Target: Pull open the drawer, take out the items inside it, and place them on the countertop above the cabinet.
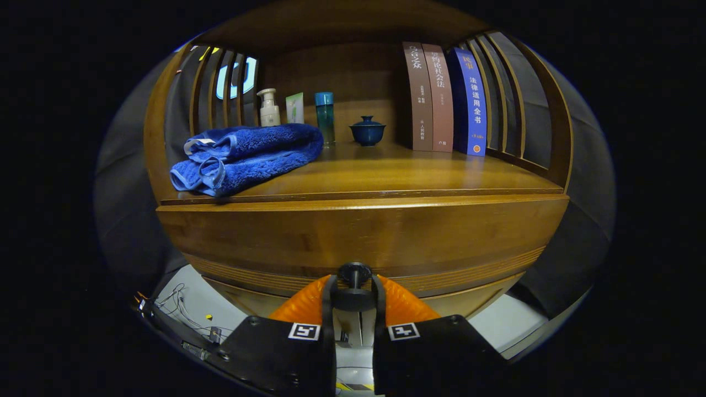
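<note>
The claw [354, 289] is down low in front of the wooden cabinet. Its two black fingers [330, 295] are pulled in close, one on each side of a small dark knob [354, 272]. The knob sits on the front of the drawer [358, 242]. Both fingers look pressed onto the knob's stem, so I think the claw is clamped on it. That makes sense, because the knob is the only thing to grab if you want to pull the drawer out.

The drawer looks closed to me. Its front sits flat with the cabinet and I cannot see inside it. So the things to take out are hidden in there, and I cannot tell what they are.

Above the drawer is the wooden surface [419, 176], where those things should go. A folded blue towel [248, 157] lies on it, over by the slatted side. Behind the towel stand a white pump bottle [269, 108], a small tube [295, 108] and a tall teal bottle [325, 117]. A little blue cup with a lid [367, 131] sits near the middle. Three books [444, 98] stand up at the other side. The bare wood in front of the cup and books looks like a good spot to put things down.
</note>
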The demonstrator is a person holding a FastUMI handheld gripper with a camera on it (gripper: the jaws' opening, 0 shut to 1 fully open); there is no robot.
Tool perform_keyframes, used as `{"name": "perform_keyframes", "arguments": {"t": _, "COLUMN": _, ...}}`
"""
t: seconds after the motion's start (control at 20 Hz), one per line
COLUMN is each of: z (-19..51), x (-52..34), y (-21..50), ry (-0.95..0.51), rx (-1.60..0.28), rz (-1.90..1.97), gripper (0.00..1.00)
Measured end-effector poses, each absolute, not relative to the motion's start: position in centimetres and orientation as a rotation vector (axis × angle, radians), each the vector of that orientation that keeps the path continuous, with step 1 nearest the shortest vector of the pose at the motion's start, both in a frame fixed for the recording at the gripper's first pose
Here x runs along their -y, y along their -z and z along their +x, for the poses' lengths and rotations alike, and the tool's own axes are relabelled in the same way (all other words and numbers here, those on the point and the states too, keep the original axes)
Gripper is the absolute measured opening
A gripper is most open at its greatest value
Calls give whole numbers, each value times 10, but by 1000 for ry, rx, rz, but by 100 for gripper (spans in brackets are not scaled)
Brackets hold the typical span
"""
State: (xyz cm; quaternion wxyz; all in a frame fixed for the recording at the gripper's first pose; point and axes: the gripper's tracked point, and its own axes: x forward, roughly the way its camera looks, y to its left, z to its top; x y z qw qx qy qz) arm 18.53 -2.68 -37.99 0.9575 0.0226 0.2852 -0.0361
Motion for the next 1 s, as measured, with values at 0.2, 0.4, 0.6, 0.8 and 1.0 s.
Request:
{"name": "perform_keyframes", "arguments": {"t": 0.2, "z": 175, "x": 26, "y": 379, "ry": 71, "rx": -591, "rz": 25, "gripper": 30}}
{"name": "perform_keyframes", "arguments": {"t": 0.4, "z": 150, "x": 24, "y": 375, "ry": 67, "rx": -607, "rz": 22, "gripper": 30}}
{"name": "perform_keyframes", "arguments": {"t": 0.6, "z": 116, "x": 22, "y": 370, "ry": 61, "rx": -627, "rz": 13, "gripper": 30}}
{"name": "perform_keyframes", "arguments": {"t": 0.8, "z": 81, "x": 20, "y": 364, "ry": 61, "rx": -643, "rz": 14, "gripper": 30}}
{"name": "perform_keyframes", "arguments": {"t": 1.0, "z": 48, "x": 17, "y": 359, "ry": 61, "rx": -661, "rz": 19, "gripper": 30}}
